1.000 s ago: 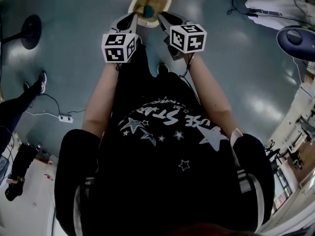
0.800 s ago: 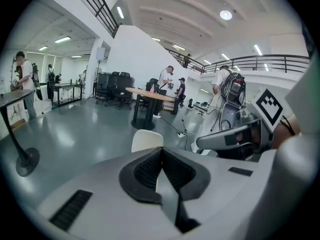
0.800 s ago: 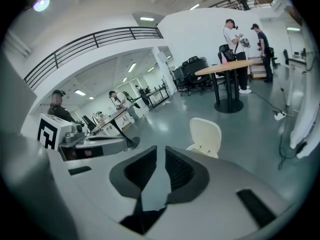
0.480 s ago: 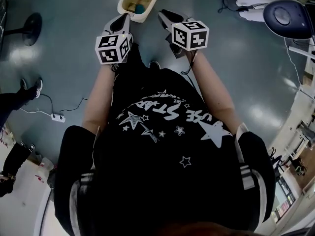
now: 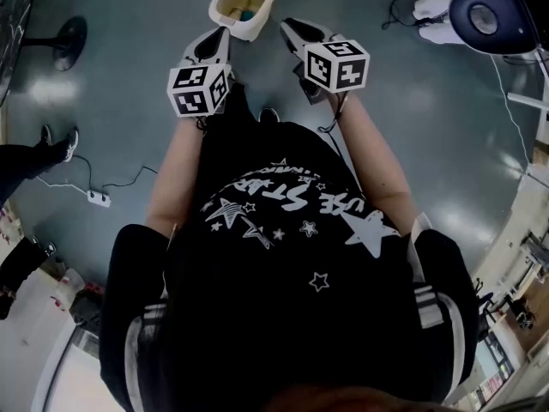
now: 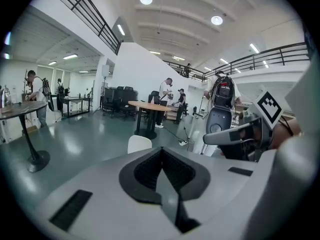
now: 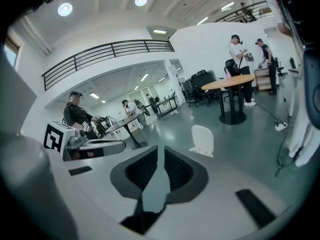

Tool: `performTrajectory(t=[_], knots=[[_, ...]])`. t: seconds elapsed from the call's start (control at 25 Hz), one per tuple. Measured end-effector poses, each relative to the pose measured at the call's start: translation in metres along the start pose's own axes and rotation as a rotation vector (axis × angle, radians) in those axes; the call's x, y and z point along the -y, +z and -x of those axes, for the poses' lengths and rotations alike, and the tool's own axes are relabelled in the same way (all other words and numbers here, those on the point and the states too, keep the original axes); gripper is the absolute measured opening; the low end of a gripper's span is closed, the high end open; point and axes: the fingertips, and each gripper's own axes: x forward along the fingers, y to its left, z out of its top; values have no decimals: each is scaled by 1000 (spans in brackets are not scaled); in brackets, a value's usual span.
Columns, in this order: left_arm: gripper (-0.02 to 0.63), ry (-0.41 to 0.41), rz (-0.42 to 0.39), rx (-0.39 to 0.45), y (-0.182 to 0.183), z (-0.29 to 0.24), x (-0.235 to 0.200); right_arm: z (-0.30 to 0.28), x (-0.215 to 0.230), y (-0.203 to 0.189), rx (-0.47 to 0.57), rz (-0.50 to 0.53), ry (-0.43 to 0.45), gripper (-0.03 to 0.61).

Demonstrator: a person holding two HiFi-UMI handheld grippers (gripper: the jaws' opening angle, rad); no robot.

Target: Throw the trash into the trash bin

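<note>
A white trash bin (image 5: 230,22) stands open on the floor ahead of the person, with a teal piece of trash (image 5: 247,14) and something yellowish inside. My left gripper (image 5: 210,45) hangs just short of the bin's near left side. Its jaws are shut with nothing between them (image 6: 161,156). My right gripper (image 5: 298,33) is level with it, to the bin's right. Its jaws are closing to a thin slit and hold nothing (image 7: 161,156). The bin's raised lid (image 6: 138,144) shows beyond the left jaws and also as the white lid (image 7: 202,140) past the right ones.
A black round stand base (image 5: 69,37) and a person's legs (image 5: 34,157) are at the left, with a power strip (image 5: 94,198) and cable on the floor. A dark blue round seat (image 5: 485,11) is at the top right. A round table (image 6: 150,105) stands beyond the bin.
Both grippers have drawn back from the bin and risen. The bin now looks smaller and farther off at the top of the head view.
</note>
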Motion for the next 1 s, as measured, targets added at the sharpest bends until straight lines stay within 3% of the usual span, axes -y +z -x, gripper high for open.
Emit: performTrajectory(t=[0.6, 1.0], knots=[[11, 8, 7, 28, 2, 31, 24, 22, -9, -20, -6, 2, 30, 23], [11, 43, 26, 40, -2, 54, 13, 14, -28, -21, -13, 22, 55, 21]])
